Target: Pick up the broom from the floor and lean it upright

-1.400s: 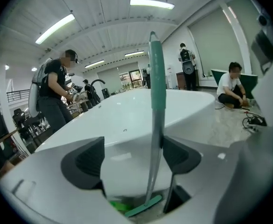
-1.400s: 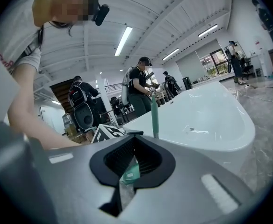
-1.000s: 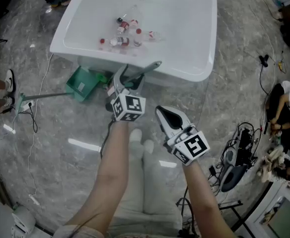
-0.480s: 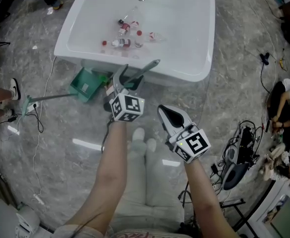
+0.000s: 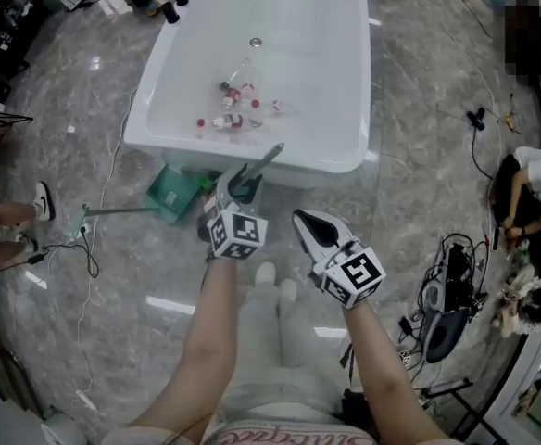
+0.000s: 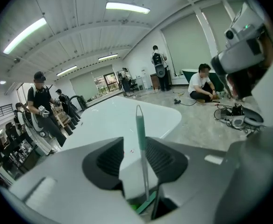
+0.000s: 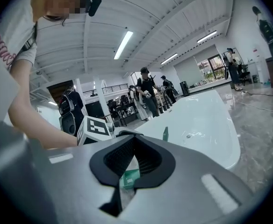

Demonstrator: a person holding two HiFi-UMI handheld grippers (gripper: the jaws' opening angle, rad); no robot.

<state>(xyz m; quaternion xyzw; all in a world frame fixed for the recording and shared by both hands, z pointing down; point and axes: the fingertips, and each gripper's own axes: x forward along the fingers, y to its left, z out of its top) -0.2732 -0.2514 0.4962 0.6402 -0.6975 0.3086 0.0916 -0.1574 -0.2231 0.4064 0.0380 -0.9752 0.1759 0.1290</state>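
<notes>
The broom (image 5: 263, 162) is found at the near side of the white bathtub (image 5: 349, 160), its thin handle slanting up and to the right, with the tip just at the tub's near rim. The handle is enclosed by the left gripper (image 5: 236, 176), whose jaws have just been closing and are now set narrow about it. In the left gripper view the handle is seen upright between the ribbed pads, close against the right one, while a strip of white is left between it and the left pad, so a full clamp is not shown. The right gripper (image 5: 300, 217) is held just to the right of the left one and nearer, well clear of the broom. Its jaw tips are brought together and nothing is gripped. Through the bowed gap below the tips, a green shape (image 7: 127, 178) beyond the jaws is glimpsed, but what it is cannot be told. A green dustpan (image 5: 173, 191) is laid on the grey marble floor (image 5: 419, 202) just left of the left gripper, with its long handle stretched farther left. Several small bottles (image 5: 235, 109) are scattered inside the tub.
</notes>
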